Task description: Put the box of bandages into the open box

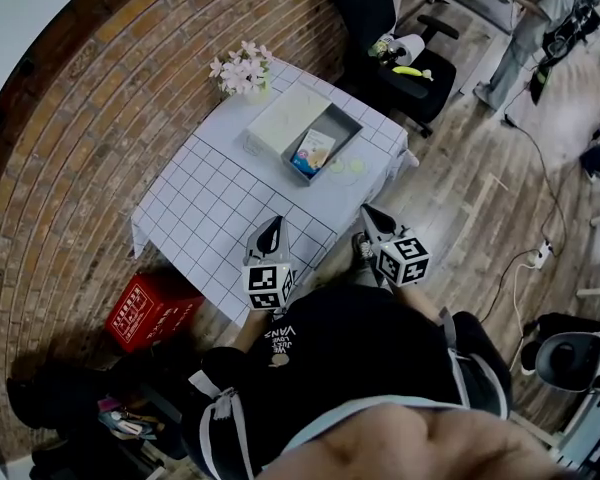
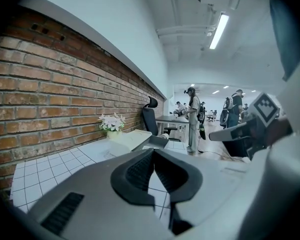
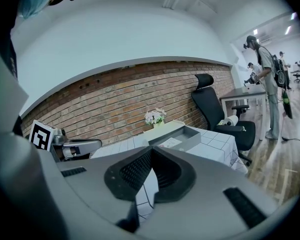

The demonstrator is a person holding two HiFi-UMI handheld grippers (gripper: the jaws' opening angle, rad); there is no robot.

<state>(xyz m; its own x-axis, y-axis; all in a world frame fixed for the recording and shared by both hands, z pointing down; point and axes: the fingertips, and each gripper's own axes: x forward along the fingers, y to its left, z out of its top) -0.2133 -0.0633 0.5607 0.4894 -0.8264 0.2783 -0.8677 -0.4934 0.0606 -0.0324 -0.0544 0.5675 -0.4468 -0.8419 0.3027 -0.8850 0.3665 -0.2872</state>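
On the table with the white grid cloth point(image 1: 220, 218) stands the open grey box point(image 1: 352, 128), its pale lid point(image 1: 288, 118) lying against its far side. A blue and orange box of bandages point(image 1: 313, 153) lies inside the grey box. My left gripper point(image 1: 270, 230) hovers over the table's near edge, shut and empty. To its right my right gripper point(image 1: 368, 214) is also shut on nothing, just off the table's corner. The left gripper view shows shut jaw tips point(image 2: 153, 151) with the grey box point(image 2: 157, 141) far ahead. The right gripper view shows the same point(image 3: 151, 151), the grey box point(image 3: 182, 136) beyond.
A vase of pale flowers point(image 1: 242, 71) stands at the table's far corner. Two faint green rounds point(image 1: 347, 166) lie beside the grey box. A red crate point(image 1: 150, 308) sits on the floor left of the table. A black office chair point(image 1: 410, 78) stands behind; a person point(image 1: 525, 28) works at a desk.
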